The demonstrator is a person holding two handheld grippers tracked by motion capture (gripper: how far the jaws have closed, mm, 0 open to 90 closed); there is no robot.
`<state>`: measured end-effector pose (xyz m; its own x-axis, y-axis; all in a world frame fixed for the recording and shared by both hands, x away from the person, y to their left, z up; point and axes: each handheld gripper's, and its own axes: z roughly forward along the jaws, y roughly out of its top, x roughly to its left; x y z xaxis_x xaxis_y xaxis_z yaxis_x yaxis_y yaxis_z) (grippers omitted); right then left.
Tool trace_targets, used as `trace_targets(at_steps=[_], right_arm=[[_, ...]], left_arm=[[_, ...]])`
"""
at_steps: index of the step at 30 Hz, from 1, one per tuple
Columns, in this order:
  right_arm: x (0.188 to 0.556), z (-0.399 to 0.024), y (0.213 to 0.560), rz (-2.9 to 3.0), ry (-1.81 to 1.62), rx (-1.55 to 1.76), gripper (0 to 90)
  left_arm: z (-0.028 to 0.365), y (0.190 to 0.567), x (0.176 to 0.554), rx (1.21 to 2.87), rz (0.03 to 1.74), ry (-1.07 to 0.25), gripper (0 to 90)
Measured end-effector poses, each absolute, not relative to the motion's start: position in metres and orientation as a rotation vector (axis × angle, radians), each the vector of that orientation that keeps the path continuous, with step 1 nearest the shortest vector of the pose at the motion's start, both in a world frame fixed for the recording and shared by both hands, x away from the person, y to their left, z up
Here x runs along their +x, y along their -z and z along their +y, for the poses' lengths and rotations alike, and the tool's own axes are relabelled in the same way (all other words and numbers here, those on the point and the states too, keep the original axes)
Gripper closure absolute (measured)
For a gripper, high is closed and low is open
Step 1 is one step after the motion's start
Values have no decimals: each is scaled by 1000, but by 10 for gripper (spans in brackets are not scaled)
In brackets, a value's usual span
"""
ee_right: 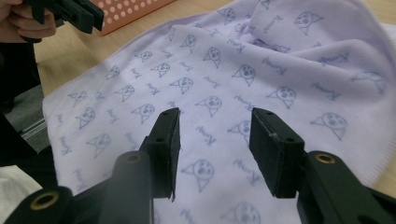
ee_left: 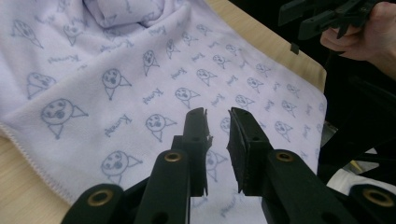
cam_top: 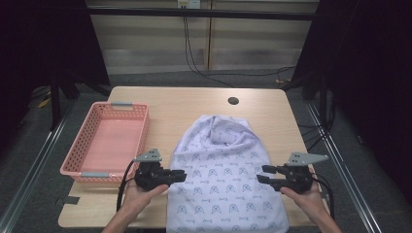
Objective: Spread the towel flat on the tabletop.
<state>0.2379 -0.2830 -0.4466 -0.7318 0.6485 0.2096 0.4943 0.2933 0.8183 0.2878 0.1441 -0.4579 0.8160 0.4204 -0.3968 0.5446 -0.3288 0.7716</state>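
Observation:
A pale lilac towel (cam_top: 223,170) printed with small cat faces lies lengthwise on the wooden table (cam_top: 194,102). Its far end is bunched up and its near end hangs over the front edge. My left gripper (cam_top: 180,174) hovers at the towel's left edge and points right. In the left gripper view, the left gripper (ee_left: 217,114) has its jaws a narrow gap apart above the towel (ee_left: 140,70), with nothing between them. My right gripper (cam_top: 262,174) is over the towel's right edge and points left. In the right gripper view, the right gripper (ee_right: 215,116) stands wider open, empty, above the towel (ee_right: 243,60).
A pink plastic basket (cam_top: 145,131) stands empty on the table's left side, beside the towel. A round cable hole (cam_top: 233,101) sits near the far edge. Bare wood lies beyond the towel. Dark frame posts flank the table.

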Motion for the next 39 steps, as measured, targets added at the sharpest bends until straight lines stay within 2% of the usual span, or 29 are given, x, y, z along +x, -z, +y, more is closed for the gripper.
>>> trace_targets(at_steps=[8,10,15,17,20,22,24,33,34,37,39], right_arm=[[291,-267,478,2490,-1297,1101,503],[304,-263,488,2498,-1251,1123,500],[310,-256,503,2498,-1113,1082,505],[302,-256,503,2476,-1077,1064,615],[294,-265,502,2473,-1090,1118,795],[285,-271,501,2497,-1088,1132,854],[273,-276,500,2531,-1098,1147,868],[209,-282,490,2751,-1064,1098,868],[204,-281,490,2764,-1062,1076,849],[203,-283,484,2685,-1158,1074,700],[214,-285,476,2589,-1242,1105,672]], left_arm=[[120,475,316,2065,749,92,646],[114,481,324,2137,753,25,631],[116,496,330,2203,765,10,634],[118,500,326,2206,739,-5,666],[120,499,321,2237,711,-15,771],[122,499,314,2240,702,17,851],[121,499,304,2244,678,53,865],[119,494,245,2315,578,198,874],[120,494,239,2313,577,226,872],[123,492,233,2306,567,231,816],[122,489,242,2246,587,232,754]])
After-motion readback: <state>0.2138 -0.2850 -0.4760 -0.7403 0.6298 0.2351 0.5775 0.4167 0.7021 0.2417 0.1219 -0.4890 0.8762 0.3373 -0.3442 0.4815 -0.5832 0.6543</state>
